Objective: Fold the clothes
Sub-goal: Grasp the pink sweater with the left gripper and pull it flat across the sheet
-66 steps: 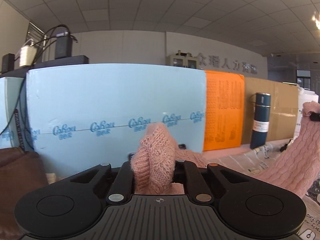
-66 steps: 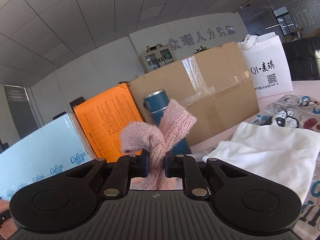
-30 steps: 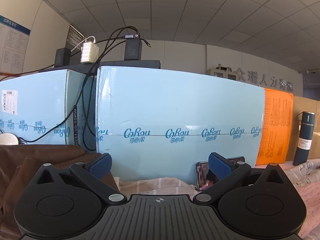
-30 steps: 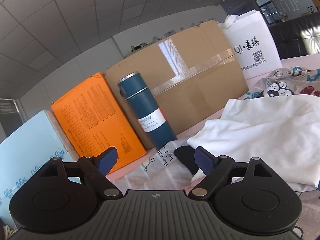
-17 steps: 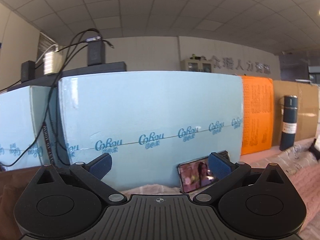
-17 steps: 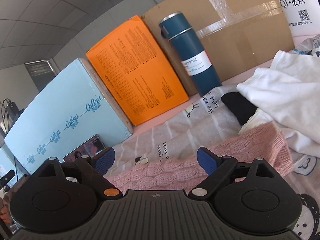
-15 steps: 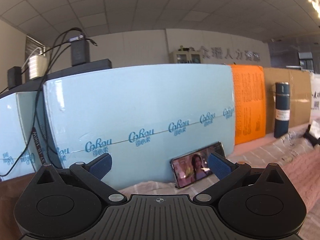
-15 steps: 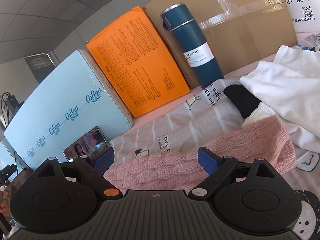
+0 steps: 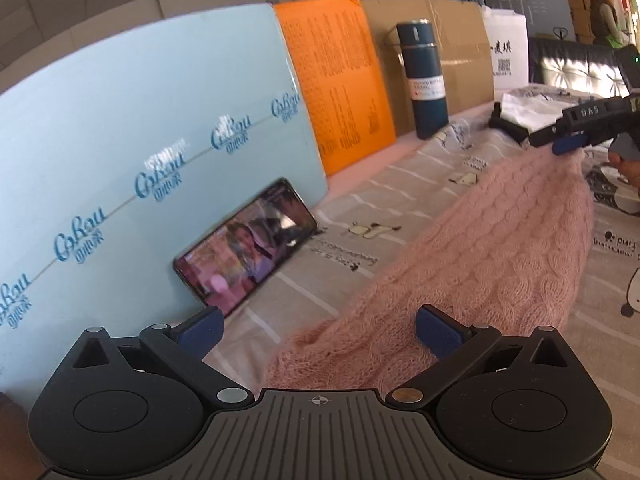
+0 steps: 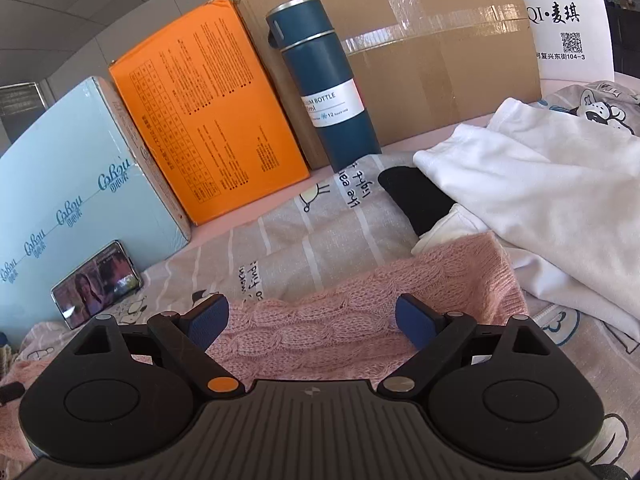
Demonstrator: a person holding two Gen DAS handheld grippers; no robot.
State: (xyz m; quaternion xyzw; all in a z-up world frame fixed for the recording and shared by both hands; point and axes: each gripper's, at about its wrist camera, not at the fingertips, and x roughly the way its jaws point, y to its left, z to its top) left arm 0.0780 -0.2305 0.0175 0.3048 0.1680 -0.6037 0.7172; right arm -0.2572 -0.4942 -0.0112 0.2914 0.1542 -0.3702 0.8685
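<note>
A pink cable-knit sweater [image 9: 496,248] lies stretched across the printed bedsheet [image 9: 400,184]. My left gripper [image 9: 316,328] is open and empty, just above the sweater's near end. My right gripper [image 10: 312,320] is open and empty, hovering over the sweater [image 10: 360,312] at its other end. The right gripper also shows in the left wrist view [image 9: 576,136], at the sweater's far end.
A light blue box [image 9: 140,132], an orange box [image 10: 208,120], a cardboard box [image 10: 432,40] and a dark blue bottle [image 10: 324,88] line the back. A phone [image 9: 244,252] leans on the blue box. White clothes [image 10: 540,176] and a black item [image 10: 416,196] lie at right.
Both grippers let go of the pink sweater, which now lies on the sheet. Both views have tilted down from the wall and ceiling toward the sweater.
</note>
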